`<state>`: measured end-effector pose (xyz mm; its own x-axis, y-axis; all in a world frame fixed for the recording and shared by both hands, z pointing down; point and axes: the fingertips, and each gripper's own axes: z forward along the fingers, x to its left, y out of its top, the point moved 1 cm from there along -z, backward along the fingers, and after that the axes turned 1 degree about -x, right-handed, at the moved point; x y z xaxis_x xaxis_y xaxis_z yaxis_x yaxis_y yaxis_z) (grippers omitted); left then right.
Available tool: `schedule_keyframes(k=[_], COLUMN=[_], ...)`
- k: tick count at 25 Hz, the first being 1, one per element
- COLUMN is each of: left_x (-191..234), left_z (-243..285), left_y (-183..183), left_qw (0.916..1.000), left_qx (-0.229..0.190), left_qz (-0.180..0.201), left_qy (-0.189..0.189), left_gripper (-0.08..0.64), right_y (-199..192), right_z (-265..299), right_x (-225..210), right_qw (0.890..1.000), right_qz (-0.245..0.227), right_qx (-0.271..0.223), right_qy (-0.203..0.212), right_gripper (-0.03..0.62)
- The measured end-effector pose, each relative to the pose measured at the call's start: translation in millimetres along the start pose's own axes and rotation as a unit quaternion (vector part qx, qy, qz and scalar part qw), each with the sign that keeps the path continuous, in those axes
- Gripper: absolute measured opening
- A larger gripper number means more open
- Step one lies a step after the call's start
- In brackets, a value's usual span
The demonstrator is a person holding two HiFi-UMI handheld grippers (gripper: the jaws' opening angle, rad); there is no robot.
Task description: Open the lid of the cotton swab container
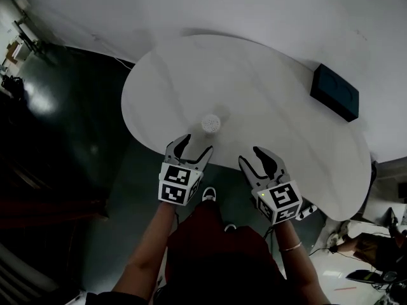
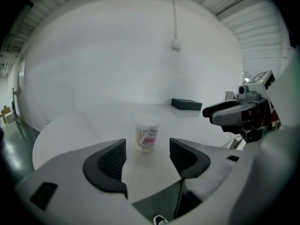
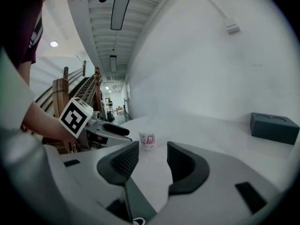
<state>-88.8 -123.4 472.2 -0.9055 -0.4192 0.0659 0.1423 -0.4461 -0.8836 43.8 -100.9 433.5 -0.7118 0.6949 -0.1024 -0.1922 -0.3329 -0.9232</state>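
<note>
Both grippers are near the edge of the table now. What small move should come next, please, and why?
Probably bring the left gripper forward until its open jaws stand around the cotton swab container. It stands upright on the table, ahead of both grippers, untouched; the right gripper, also open, could then take the lid.

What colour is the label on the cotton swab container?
Pink and white, on the cotton swab container; it shows best in the right gripper view.

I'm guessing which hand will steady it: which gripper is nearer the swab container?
The left gripper: the container stands just ahead of its open jaws, while the right gripper sits farther off to the side.
</note>
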Motion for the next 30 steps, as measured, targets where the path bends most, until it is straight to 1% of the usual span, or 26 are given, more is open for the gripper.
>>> schedule_keyframes(k=[3, 10, 16, 21, 25, 30], left_x=[4, 6, 7, 3, 1, 2], left_z=[14, 44, 64, 76, 82, 85], left_y=[3, 4, 4, 5, 3, 1], left_qw=[0.9997, 0.9973, 0.9948, 0.9920, 0.9896, 0.9890], left_qx=[0.011, 0.040, 0.059, 0.072, 0.078, 0.081], left_qz=[0.020, 0.048, 0.062, 0.076, 0.096, 0.100], left_qy=[-0.012, -0.040, -0.055, -0.070, -0.073, -0.073], left_gripper=[0.272, 0.278, 0.278, 0.278, 0.277, 0.276], right_y=[3, 4, 7, 4, 9, 8], right_z=[8, 22, 29, 34, 37, 38], right_x=[-1, -12, -22, -33, -35, -37], right_qw=[1.000, 1.000, 0.999, 0.999, 0.998, 0.997], right_qz=[-0.002, 0.003, 0.017, 0.016, 0.023, 0.027], right_qx=[0.007, 0.019, 0.020, 0.027, 0.024, 0.024], right_qy=[-0.004, -0.021, -0.034, -0.044, -0.050, -0.061], right_gripper=[0.179, 0.179, 0.179, 0.179, 0.179, 0.179])
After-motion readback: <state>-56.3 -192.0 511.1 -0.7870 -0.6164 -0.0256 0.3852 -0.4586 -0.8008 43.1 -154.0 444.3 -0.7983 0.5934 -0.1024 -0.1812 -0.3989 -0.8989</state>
